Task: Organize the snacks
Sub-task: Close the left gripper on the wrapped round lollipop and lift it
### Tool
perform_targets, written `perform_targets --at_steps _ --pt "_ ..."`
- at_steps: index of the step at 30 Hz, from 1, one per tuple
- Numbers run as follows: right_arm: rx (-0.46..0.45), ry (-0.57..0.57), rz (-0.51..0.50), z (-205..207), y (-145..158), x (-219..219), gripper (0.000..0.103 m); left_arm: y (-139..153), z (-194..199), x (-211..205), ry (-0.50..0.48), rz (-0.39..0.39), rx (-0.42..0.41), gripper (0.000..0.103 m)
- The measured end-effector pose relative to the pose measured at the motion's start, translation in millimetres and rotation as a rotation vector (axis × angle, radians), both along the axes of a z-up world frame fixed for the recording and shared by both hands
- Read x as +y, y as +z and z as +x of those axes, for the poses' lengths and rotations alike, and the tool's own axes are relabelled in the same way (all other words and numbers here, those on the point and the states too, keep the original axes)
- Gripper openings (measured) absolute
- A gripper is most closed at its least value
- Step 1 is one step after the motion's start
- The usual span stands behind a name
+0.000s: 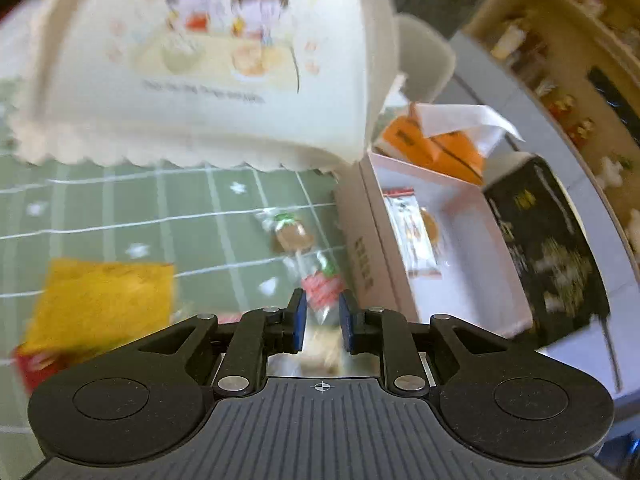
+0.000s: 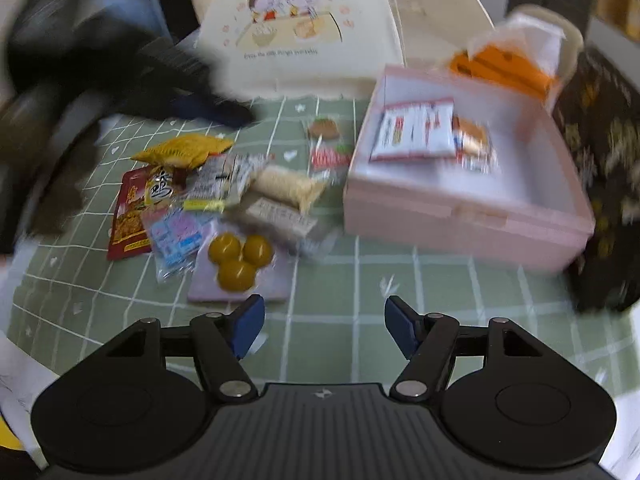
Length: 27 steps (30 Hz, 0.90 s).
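A pink box stands open on the green checked cloth, with a white and red packet inside; it also shows in the left wrist view. A pile of snack packets lies left of it. My left gripper has its jaws narrowed around a clear wrapped candy with a red label, beside the box's left wall; blur hides whether the pads touch it. My right gripper is open and empty above bare cloth in front of the pile.
A cream cartoon-printed cover stands behind the snacks. An orange tissue pack and a dark patterned box sit by the pink box. A yellow packet lies left of my left gripper. A shelf stands at the right.
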State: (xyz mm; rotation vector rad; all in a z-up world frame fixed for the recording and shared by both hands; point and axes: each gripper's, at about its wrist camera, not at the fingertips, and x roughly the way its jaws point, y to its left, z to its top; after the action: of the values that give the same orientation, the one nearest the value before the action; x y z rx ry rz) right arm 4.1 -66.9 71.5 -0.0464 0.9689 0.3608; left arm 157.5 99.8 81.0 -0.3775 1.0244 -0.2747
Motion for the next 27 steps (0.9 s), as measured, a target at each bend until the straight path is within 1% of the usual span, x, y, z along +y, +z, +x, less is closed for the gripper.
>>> perform_targets --at_steps 1,3,5,7,8,10,11,13,16,17,19,22,24,26,27 --pt "0.002 -0.011 0.0 -4.4 -1.3 1.2 0.067 -5.4 15.2 -5.3 0.014 0.015 0.039 0.023" --pt "-0.021 -0.038 -0.024 -17.2 -2.7 3.1 0.067 -14.1 46.4 -13.9 0.058 0.083 0.105 0.025" --pt "-0.041 -0.062 -0.047 -27.0 -4.1 3.0 0.067 -21.3 71.0 -18.0 0.082 0.138 0.144 0.025" --pt "-0.039 -0.092 -0.056 -31.7 -9.5 -0.2 0.067 -29.1 88.8 -20.7 0.115 0.2 0.179 0.025" --pt "-0.029 -0.112 -0.051 -33.6 -12.8 -3.8 0.067 -32.5 93.6 -22.1 0.115 0.209 0.187 0.025" --pt "-0.01 -0.146 -0.036 -34.9 -18.8 -10.2 0.067 -39.4 98.1 -27.9 0.093 0.205 0.19 0.026" --pt "0.001 -0.166 -0.027 -36.0 -22.1 -14.4 0.067 -42.4 98.9 -33.9 0.078 0.219 0.184 0.033" --pt "0.021 -0.2 -0.013 -37.6 -28.5 -22.2 0.067 -44.2 99.7 -43.9 0.052 0.256 0.144 0.037" --pt "0.045 -0.224 0.003 -41.0 -36.2 -29.3 0.067 -42.4 96.1 -61.9 -0.011 0.329 0.077 0.037" --pt "0.047 -0.225 0.004 -42.7 -37.6 -30.2 0.068 -41.7 96.9 -70.2 -0.041 0.345 0.063 0.035" --pt "0.034 -0.221 -0.002 -45.1 -38.4 -28.9 0.068 -40.1 92.8 -76.5 -0.092 0.372 0.032 0.036" --pt "0.028 -0.211 -0.014 -45.9 -38.8 -26.3 0.069 -39.8 79.9 -78.3 -0.223 0.414 -0.055 0.037" --pt "0.022 -0.203 -0.02 -47.1 -38.8 -26.1 0.069 -40.0 67.7 -77.4 -0.307 0.468 -0.109 0.039" --pt "0.016 -0.193 -0.026 -48.0 -38.8 -26.1 0.07 -39.8 56.8 -75.2 -0.357 0.514 -0.144 0.04" --pt "0.013 -0.189 -0.029 -48.5 -39.1 -25.3 0.07 -40.7 51.1 -73.7 -0.383 0.541 -0.14 0.04"
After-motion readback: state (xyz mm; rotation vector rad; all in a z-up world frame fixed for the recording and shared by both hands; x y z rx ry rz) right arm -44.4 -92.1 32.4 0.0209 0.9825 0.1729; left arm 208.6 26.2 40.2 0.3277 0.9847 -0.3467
